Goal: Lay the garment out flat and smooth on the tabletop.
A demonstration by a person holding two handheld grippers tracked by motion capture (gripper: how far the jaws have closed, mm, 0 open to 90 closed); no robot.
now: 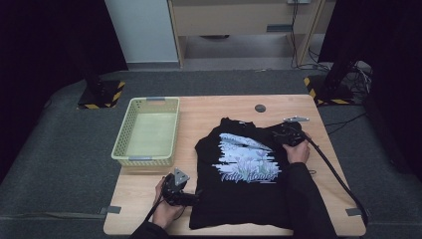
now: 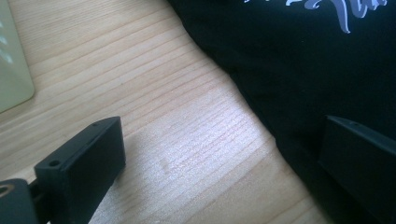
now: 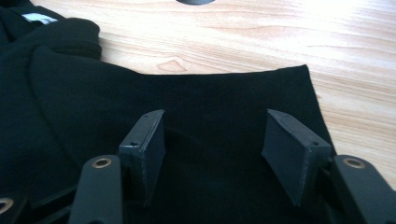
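Note:
A black T-shirt (image 1: 244, 191) with a pale flower print lies flat on the wooden table (image 1: 214, 107), neck toward the far side. My left gripper (image 1: 191, 196) rests at the shirt's lower left edge. In the left gripper view it (image 2: 224, 135) is open wide, one jaw over bare wood and the other over the black cloth (image 2: 289, 70). My right gripper (image 1: 284, 135) is at the shirt's upper right sleeve. In the right gripper view it (image 3: 215, 121) stands open above the folded sleeve (image 3: 210, 93), and the pads do not press on the cloth.
A pale green mesh basket (image 1: 147, 130) stands on the table's left side, its corner showing in the left gripper view (image 2: 11, 79). A small black round disc (image 1: 260, 107) lies near the far edge. Cables trail from both grippers.

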